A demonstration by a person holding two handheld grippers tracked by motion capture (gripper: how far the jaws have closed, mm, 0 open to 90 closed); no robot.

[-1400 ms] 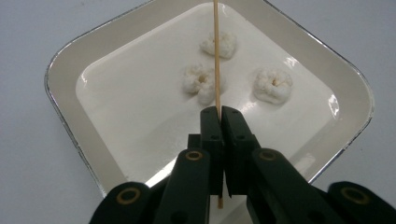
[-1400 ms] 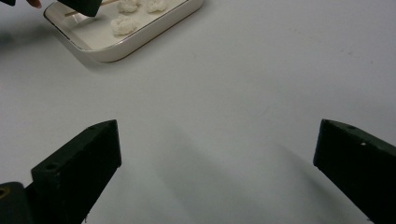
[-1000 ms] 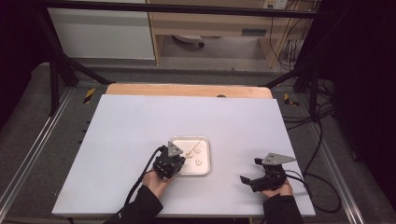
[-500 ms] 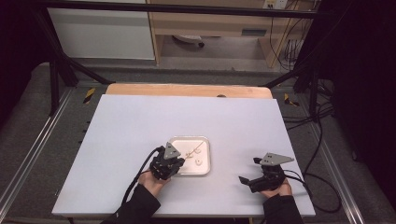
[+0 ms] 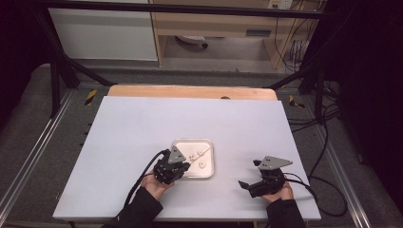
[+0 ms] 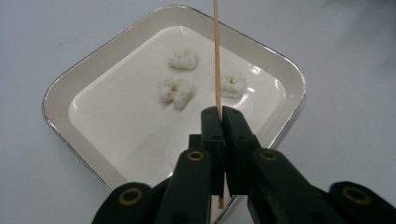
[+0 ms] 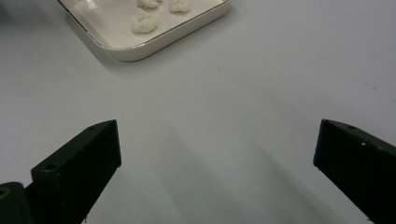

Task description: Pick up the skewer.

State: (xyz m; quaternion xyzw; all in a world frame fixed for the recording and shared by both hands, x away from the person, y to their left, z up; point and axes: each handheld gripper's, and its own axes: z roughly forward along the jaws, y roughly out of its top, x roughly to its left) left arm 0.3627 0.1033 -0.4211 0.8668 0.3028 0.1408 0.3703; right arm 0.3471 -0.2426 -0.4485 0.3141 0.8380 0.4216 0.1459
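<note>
A white square tray [image 5: 178, 145] [image 6: 60, 88] [image 7: 154, 42] lies near the table's front middle, with three small white lumps [image 6: 175, 91] [image 7: 144, 22] [image 5: 202, 165] in it. My left gripper [image 6: 220, 114] [image 5: 178, 166] hovers over the tray's near left corner, shut on a thin wooden skewer [image 6: 216, 56] [image 5: 202, 153] that points out across the tray, over one lump. My right gripper [image 7: 215, 154] [image 5: 249, 186] rests low over bare table to the tray's right, jaws wide open, nothing between them.
The white table top [image 5: 190, 118] has free room behind and on both sides of the tray. A wooden strip [image 5: 190, 91] runs along its far edge. Cables [image 5: 323, 185] trail off the right side.
The left gripper with the skewer has tilted slightly over the tray. The right gripper has shifted a little.
</note>
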